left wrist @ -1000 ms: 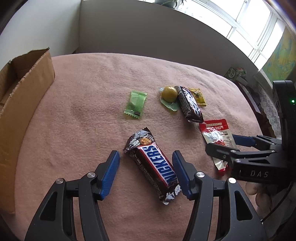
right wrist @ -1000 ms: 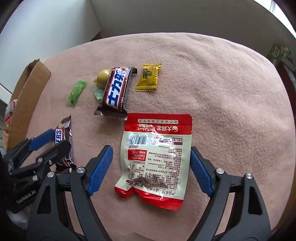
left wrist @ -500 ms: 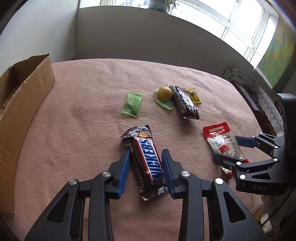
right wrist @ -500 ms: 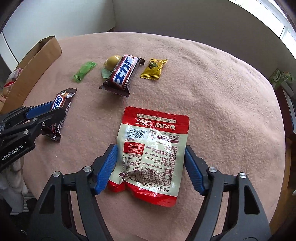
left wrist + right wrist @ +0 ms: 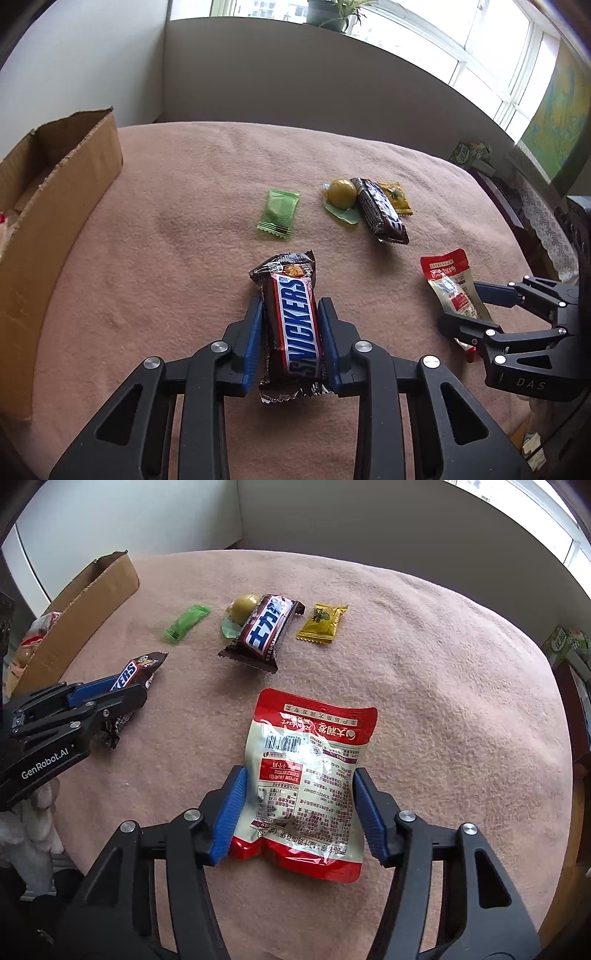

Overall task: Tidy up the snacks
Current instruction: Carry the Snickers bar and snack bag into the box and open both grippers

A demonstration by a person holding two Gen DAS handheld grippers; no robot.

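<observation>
The pickup step is in hand: the left gripper (image 5: 290, 341) has just been closed onto the Snickers (image 5: 293, 321), while the right gripper (image 5: 297, 808) has been closing around the pouch (image 5: 310, 786), seemingly gripped. Next, both must be lifted toward the box (image 5: 55, 206) at left.

Lots of bare pink blanket (image 5: 177, 266) was free between the cardboard box (image 5: 55, 206) on the left and the snacks, so a claw could've swung across there no problem. Mid-bench was tighter: the green candy (image 5: 277, 213), yellow ball (image 5: 342, 192), dark chocolate bar (image 5: 380, 211) and yellow packet (image 5: 397, 197) sat bunched, the last three touching. The box wall stood tall along the left edge. The far right side of the blanket was wide open in the right wrist view.
</observation>
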